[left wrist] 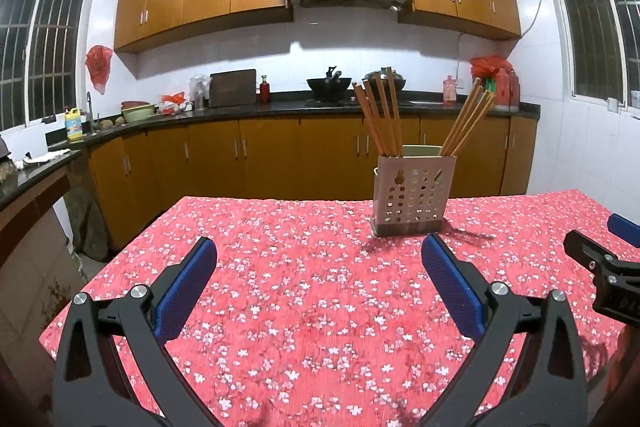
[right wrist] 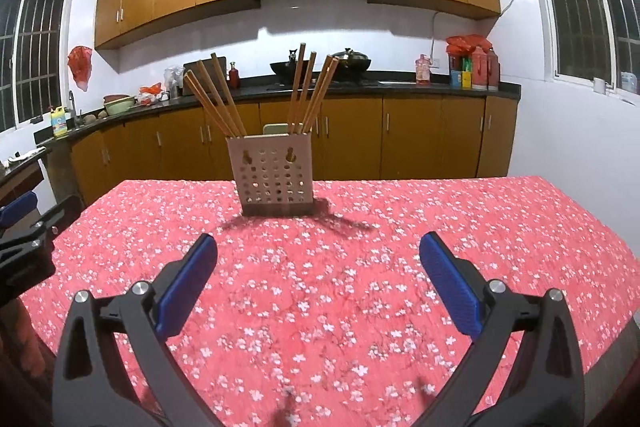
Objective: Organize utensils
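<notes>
Left wrist view: left hand-held gripper (left wrist: 319,251) spread wide, nothing between its blue pads (left wrist: 448,283), hovering over the red floral tabletop (left wrist: 280,291); perforated utensil holder (left wrist: 412,195) stands upright on the far part of the tabletop, right of centre; chopsticks (left wrist: 380,115) inside in two bunches, one leaning left, the other (left wrist: 468,121) leaning right; right hand-held gripper (left wrist: 612,247) just visible at the right edge, apart from the holder. Right wrist view: right hand-held gripper (right wrist: 318,251) also released, empty, above the near tabletop (right wrist: 480,227); utensil holder (right wrist: 274,175) far, slightly left of centre, chopsticks (right wrist: 216,95) fanned to both sides; left hand-held gripper (right wrist: 24,227) at the left edge; kitchen counter (right wrist: 400,87) with wok (right wrist: 286,67) behind.
</notes>
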A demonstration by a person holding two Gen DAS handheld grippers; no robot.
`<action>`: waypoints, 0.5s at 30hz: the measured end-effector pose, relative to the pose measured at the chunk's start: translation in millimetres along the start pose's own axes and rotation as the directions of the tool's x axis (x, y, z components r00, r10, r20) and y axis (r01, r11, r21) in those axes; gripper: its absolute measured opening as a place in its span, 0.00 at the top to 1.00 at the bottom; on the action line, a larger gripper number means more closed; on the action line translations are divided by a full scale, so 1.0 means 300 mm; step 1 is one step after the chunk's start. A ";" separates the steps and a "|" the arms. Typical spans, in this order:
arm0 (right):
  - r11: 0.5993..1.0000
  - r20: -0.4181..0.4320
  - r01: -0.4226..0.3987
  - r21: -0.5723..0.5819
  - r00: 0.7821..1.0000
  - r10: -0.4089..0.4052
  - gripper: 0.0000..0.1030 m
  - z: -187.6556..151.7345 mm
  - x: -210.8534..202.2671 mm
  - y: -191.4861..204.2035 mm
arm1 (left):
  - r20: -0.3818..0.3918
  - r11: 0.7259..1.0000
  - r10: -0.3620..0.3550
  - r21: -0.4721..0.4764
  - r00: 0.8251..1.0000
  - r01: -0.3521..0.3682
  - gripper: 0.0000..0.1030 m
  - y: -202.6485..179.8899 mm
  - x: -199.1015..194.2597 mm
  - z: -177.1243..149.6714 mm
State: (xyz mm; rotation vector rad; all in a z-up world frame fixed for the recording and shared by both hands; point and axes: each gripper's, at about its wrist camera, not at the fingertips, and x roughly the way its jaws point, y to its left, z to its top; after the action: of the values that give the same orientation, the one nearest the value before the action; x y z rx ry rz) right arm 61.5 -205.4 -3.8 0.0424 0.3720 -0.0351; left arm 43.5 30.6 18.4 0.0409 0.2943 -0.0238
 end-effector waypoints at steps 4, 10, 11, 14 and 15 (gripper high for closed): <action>1.000 -0.004 0.006 -0.004 1.000 -0.006 0.04 -0.015 -0.005 0.002 | -0.009 1.000 0.008 0.010 1.000 -0.007 0.02 -0.002 -0.005 -0.021; 1.000 -0.009 0.014 -0.013 1.000 -0.014 0.04 -0.021 -0.001 0.006 | -0.025 1.000 0.008 0.008 1.000 -0.008 0.02 0.000 -0.010 -0.046; 1.000 -0.010 0.015 -0.011 1.000 -0.015 0.04 -0.023 -0.001 0.005 | -0.025 1.000 0.008 0.007 1.000 -0.008 0.02 -0.001 -0.009 -0.048; 1.000 -0.010 0.015 -0.010 1.000 -0.015 0.04 -0.024 -0.003 0.005 | -0.025 1.000 0.007 0.005 1.000 -0.007 0.02 0.002 -0.010 -0.047; 1.000 -0.009 0.014 -0.010 1.000 -0.014 0.04 -0.026 -0.004 0.006 | -0.025 1.000 0.006 0.002 1.000 -0.006 0.02 0.002 -0.011 -0.048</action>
State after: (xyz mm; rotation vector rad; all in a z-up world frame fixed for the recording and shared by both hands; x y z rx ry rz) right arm 57.8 -203.3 -10.5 0.0304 0.3815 -0.0473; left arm 36.4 32.0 5.7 0.0443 0.3192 -0.0181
